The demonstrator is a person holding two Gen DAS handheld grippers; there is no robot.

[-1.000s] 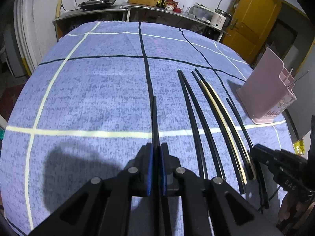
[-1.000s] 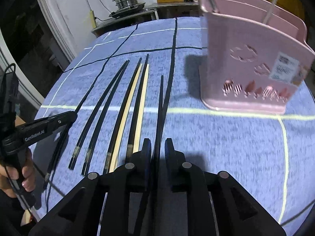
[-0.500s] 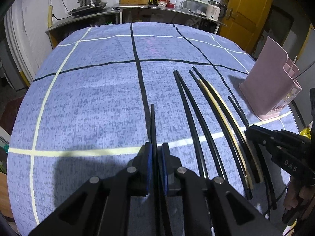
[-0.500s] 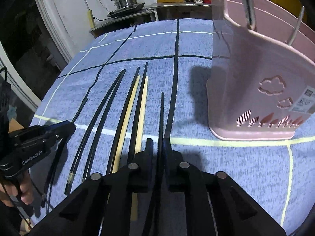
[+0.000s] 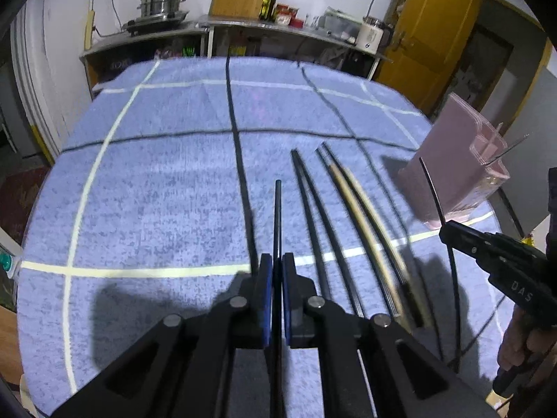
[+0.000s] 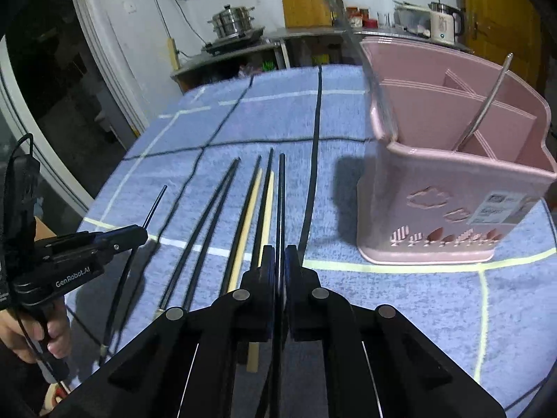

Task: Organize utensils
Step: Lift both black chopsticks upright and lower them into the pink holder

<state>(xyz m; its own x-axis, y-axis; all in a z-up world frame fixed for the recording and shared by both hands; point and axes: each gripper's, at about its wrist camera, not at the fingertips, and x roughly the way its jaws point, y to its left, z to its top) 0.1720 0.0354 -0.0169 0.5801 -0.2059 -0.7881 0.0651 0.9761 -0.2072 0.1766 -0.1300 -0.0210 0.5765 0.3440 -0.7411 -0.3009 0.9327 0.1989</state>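
On the left, a black chopstick (image 5: 277,216) is clamped between the blue pads of the left gripper (image 5: 277,261) and is carried clear of the blue tablecloth (image 5: 156,191), its tip pointing away from the camera. In the right wrist view the same gripper is seen at the left edge, held by a hand (image 6: 24,331). Just right of it, four black chopsticks and two pale wooden chopsticks (image 6: 249,205) are laid side by side on the cloth, roughly parallel. Further right, a second black chopstick (image 6: 280,202) is gripped by the right gripper (image 6: 280,261), whose jaws have just been closing on it; it is likewise raised off the cloth. At the far right, the pink holder (image 6: 452,209) is stood upright on the cloth, well apart from the row. A metal utensil (image 6: 484,104) is leaned in one of its compartments.
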